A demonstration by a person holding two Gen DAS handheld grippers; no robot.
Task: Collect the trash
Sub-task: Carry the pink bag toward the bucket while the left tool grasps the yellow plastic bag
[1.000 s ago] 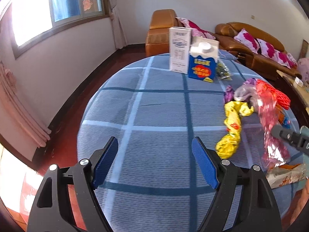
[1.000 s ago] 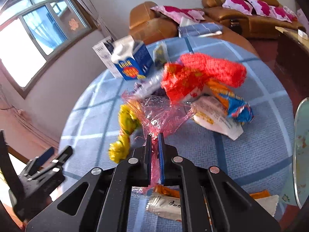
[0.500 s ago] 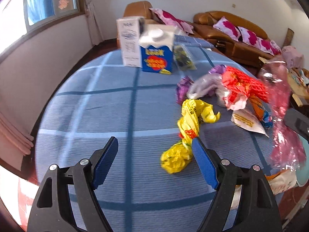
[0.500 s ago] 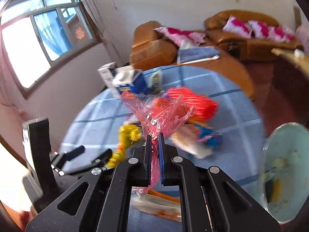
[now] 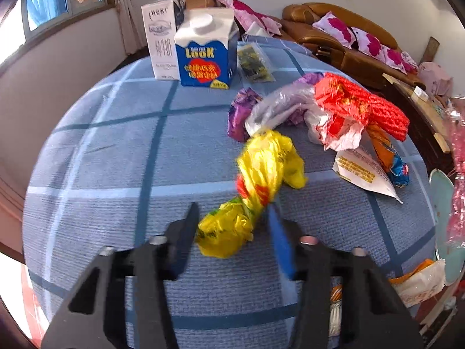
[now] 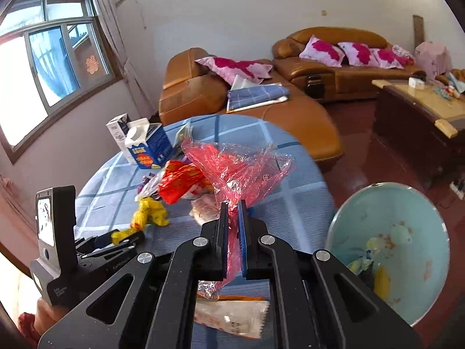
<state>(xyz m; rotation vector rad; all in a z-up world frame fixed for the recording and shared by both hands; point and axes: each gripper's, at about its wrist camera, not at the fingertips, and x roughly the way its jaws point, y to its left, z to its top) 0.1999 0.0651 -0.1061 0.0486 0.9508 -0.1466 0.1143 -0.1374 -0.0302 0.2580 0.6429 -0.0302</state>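
Observation:
My right gripper (image 6: pixel 232 206) is shut on a crinkled pink cellophane wrapper (image 6: pixel 235 165) and holds it up above the round blue checked table (image 6: pixel 296 192); the wrapper also shows at the right edge of the left wrist view (image 5: pixel 457 174). My left gripper (image 5: pixel 232 218) is open, its jaws on either side of the near end of a twisted yellow plastic bag (image 5: pixel 255 186) that lies on the table. That gripper and the yellow bag (image 6: pixel 148 212) show in the right wrist view. A pale blue bin (image 6: pixel 389 250) with some trash in it stands right of the table.
A blue milk carton (image 5: pixel 205 55) and a white carton (image 5: pixel 161 37) stand at the table's far side. A red net bag (image 5: pixel 360 104), purple wrappers (image 5: pixel 241 113), a white packet (image 5: pixel 363 174) and other wrappers lie in a pile. Brown sofas stand behind.
My left gripper has moved forward to the yellow bag and narrowed around its near end. My right gripper has lifted the pink wrapper higher and swung toward the bin.

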